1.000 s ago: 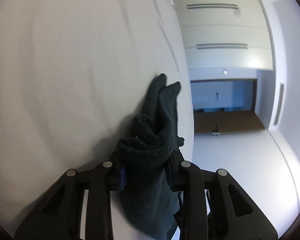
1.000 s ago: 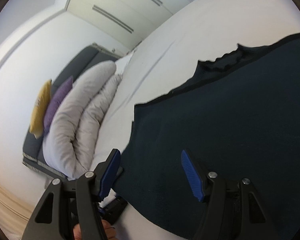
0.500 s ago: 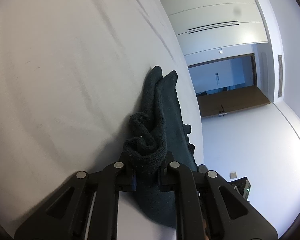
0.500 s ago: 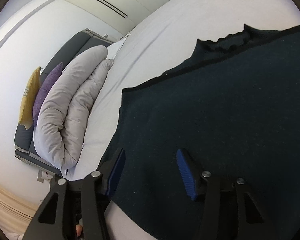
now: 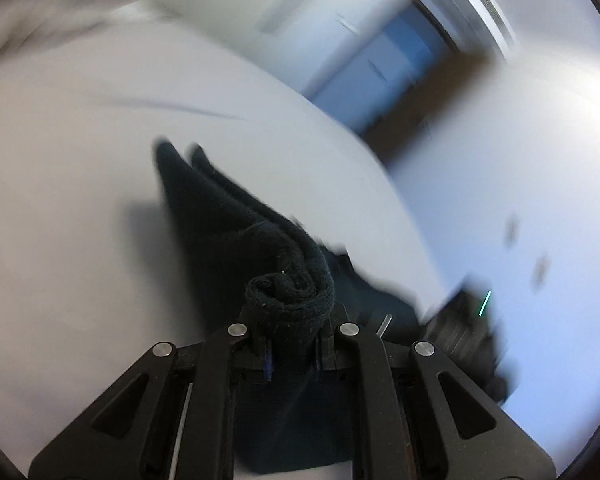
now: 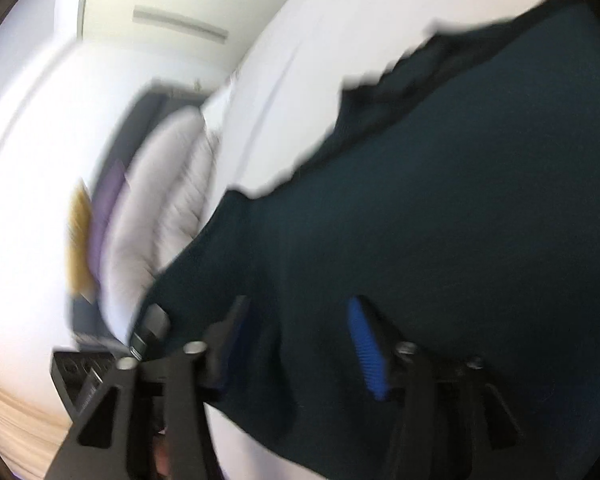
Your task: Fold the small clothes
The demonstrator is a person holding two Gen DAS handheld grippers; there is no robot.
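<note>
A dark teal knit garment [image 6: 460, 200] lies spread on the white bed sheet [image 6: 300, 40]. My left gripper [image 5: 292, 320] is shut on a bunched, rolled edge of this garment [image 5: 220, 216], and the cloth hangs from it down to the sheet [image 5: 80, 200]. The right gripper [image 6: 298, 312] hovers low over the garment's near part. Its jaws are opening, and its blue pads [image 6: 366, 344] stand apart with flat cloth below them, not pinched. Both views are motion-blurred.
A rolled grey duvet [image 6: 172, 184] lies at the bed's far end, with a purple pillow [image 6: 108, 208] and a yellow pillow [image 6: 78, 240] behind it. White wardrobes [image 6: 172, 20] line the wall. A doorway [image 5: 380, 68] shows beyond the bed's edge.
The left gripper closed tight on the bunched cloth, then rose and rolled, lifting that edge off the sheet. The right gripper shifted a little lower over the garment, its jaws staying apart.
</note>
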